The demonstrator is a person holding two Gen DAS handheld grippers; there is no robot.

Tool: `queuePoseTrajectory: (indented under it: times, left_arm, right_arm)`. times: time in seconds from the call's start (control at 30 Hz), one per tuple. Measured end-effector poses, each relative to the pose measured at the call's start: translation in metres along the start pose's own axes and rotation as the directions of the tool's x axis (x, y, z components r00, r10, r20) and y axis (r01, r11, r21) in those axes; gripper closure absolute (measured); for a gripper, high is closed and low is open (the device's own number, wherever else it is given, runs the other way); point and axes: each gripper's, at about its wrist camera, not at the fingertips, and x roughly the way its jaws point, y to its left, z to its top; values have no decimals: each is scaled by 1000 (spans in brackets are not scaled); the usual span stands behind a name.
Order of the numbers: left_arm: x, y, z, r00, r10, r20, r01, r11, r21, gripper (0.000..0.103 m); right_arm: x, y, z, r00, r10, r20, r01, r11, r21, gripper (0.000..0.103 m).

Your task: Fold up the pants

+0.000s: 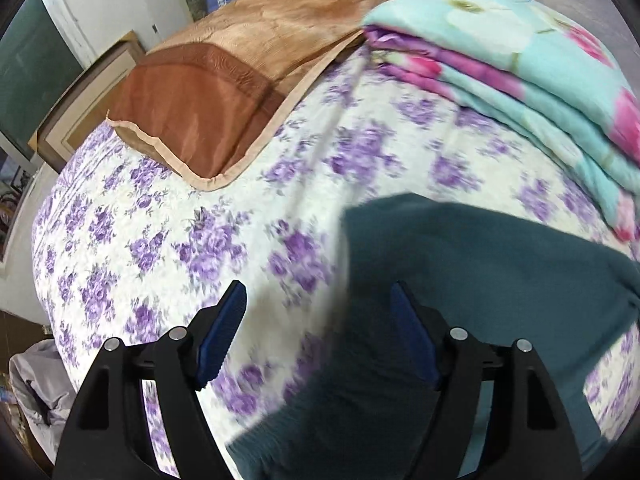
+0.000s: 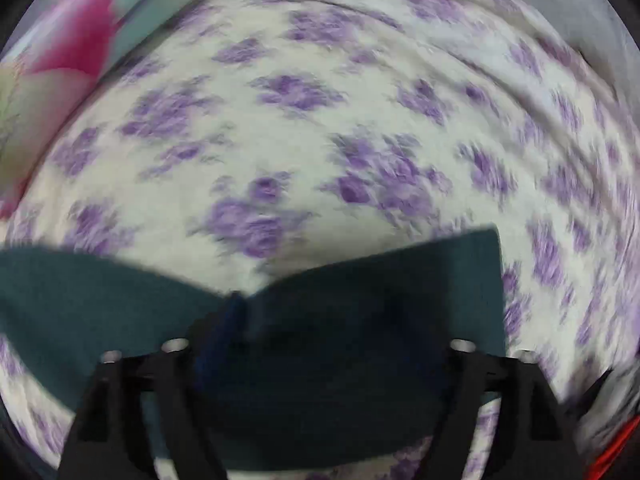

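Dark teal pants [image 1: 480, 276] lie on a bed with a white, purple-flowered cover [image 1: 240, 216]. In the left wrist view my left gripper [image 1: 318, 304] is open, its blue pads wide apart; the right pad [image 1: 412, 332] rests against the pants' left edge, and the cloth runs between the fingers lower down. In the right wrist view the pants [image 2: 360, 320] drape over my right gripper [image 2: 320, 308]. Only its left fingertip [image 2: 236, 308] shows; the right one is hidden by cloth. The view is motion-blurred.
A brown blanket [image 1: 248, 60] lies folded at the bed's far left. A folded aqua and pink floral quilt [image 1: 520, 60] lies at the far right and shows in the right wrist view [image 2: 80, 40]. A wooden frame [image 1: 88, 96] stands beyond the bed.
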Motion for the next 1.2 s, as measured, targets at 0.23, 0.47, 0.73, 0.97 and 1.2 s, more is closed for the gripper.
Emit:
queuePoseTrajectory:
  times: [0.23,0.47,0.73,0.97,1.2]
  left_arm:
    - [34,-18,45,996,-85,-26,87,994,73,31]
    - [57,-57,48,993,-85,-86,101,975,196,74]
    - [6,-50,26,995,-99,19,92,970,226,84]
    - [-20,-43,13,987,-151,56,135,966,219,84]
    - [-45,-30,33,976,-173,134,160,982,103,84]
  right_arm:
    - [-56,-14,-1,985,85,152,-94,994,51,26]
    - [-74,18,-5,941,303,148,-298,953,-60,25]
    - [-59,147,-2,943,321,84,-213,780,-588,27]
    - [-31,174,-3,900,412,-146,-400,640,-656,94]
    - [-84,118,54,786,617,22,-553,720,-420,100]
